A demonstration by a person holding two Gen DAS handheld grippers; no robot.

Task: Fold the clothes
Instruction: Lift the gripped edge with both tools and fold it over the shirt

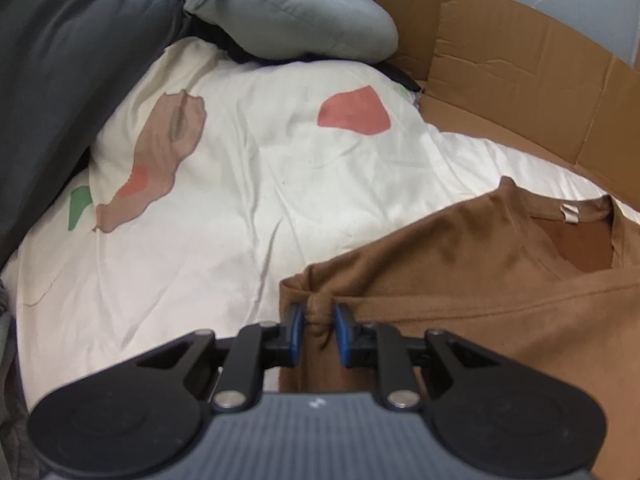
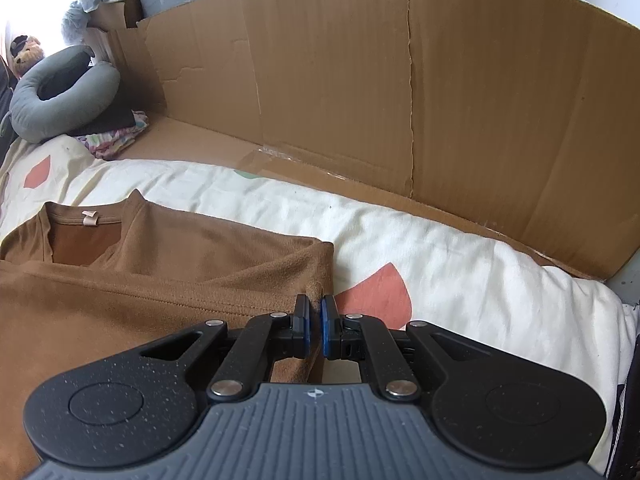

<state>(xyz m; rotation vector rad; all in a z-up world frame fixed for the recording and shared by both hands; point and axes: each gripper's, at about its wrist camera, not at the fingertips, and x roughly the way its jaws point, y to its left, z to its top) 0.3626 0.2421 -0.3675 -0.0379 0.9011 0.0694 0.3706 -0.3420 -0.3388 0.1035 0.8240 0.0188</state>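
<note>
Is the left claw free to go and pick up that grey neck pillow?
Probably not yet. The left claw is shut on a bunched corner of the brown shirt; the grey neck pillow lies far across the bedsheet, nothing between.

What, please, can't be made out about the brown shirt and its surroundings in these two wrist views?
- Brown shirt: lower body cut off by the frame edge and left gripper in the left view.
- Right gripper: its housing hides the cloth beneath it.
- Neck label: too small to read.
- Clothes under the grey pillow: mostly covered.
</note>
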